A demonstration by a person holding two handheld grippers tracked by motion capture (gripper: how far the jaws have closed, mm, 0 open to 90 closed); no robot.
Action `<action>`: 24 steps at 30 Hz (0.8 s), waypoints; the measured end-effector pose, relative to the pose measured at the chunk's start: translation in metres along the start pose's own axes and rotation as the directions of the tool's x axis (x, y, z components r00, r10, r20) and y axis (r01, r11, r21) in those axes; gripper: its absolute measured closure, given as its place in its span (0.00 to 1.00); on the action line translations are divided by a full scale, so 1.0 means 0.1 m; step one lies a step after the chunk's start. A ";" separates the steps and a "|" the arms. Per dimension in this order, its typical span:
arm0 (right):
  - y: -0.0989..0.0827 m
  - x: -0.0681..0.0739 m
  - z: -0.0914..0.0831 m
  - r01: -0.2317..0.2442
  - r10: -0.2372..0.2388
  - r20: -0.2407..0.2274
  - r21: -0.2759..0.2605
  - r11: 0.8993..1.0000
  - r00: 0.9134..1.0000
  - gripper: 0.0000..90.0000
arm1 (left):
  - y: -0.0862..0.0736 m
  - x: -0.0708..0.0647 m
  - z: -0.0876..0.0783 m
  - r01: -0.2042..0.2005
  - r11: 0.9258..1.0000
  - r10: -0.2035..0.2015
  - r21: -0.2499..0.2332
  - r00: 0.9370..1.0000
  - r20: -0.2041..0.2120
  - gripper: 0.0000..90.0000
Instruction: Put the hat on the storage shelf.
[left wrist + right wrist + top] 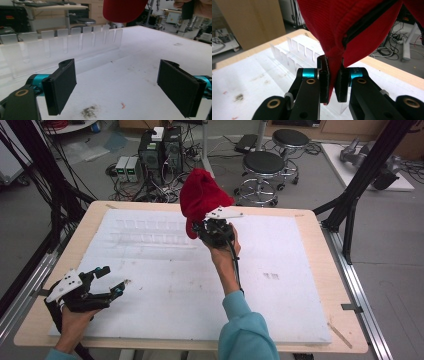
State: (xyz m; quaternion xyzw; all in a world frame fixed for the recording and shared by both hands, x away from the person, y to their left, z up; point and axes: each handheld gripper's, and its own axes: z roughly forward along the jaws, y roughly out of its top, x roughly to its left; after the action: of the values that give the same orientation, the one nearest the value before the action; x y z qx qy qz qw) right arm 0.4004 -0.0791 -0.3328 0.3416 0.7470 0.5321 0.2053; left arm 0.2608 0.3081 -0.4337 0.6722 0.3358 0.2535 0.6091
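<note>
Red cloth (199, 200) hangs bunched above the far middle of the table, pinched in my right gripper (216, 231), which I hold raised well off the white board (170, 290). In the right gripper view my two black pads (324, 82) are pressed close together with a fold of the fabric (352, 27) caught between them; the cloth (352, 27) rises up and away from the jaws, ribbed in texture, with a dark seam or opening running across it. I think it may be a knitted cap, though the bunching makes that hard to settle.

My left gripper (107, 280) rests low at the near left of the board, in my left hand (75, 317), well apart from the right one. Its jaws are spread wide with nothing between them: in the left gripper view the two pads (62, 87) stand far apart over bare white surface, which carries a grey smudge (88, 112) and a small red mark (123, 105).

A clear plastic rack (62, 45) with a row of upright slotted dividers stands on the far left part of the board; from above it is faint (150, 231). The bottom edge of the red cloth (123, 10) hangs in the air beyond it.

The board lies on a wooden table (310, 220). On the floor behind are black stools (264, 165) and computer towers (161, 150) among cables.
</note>
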 end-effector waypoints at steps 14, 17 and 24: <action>-0.10 -0.01 0.24 -0.016 0.015 0.039 0.043 0.999 0.999 0.94 | -0.13 0.02 0.04 0.006 1.000 -0.006 -0.006 0.999 -0.035 0.18; -0.11 0.00 0.27 -0.011 0.008 0.052 0.058 0.998 0.999 0.93 | -0.15 0.02 0.03 0.007 1.000 -0.007 0.004 0.999 -0.034 0.18; -0.19 0.01 0.43 -0.012 0.007 0.065 0.080 0.997 0.998 0.93 | -0.17 0.01 0.01 0.002 1.000 -0.003 -0.021 0.999 -0.045 0.18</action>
State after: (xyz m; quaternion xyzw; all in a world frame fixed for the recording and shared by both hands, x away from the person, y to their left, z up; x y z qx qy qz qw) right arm 0.4225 -0.0540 -0.3657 0.3702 0.7591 0.4913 0.2129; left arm 0.2594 0.3086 -0.4505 0.6596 0.3475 0.2714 0.6087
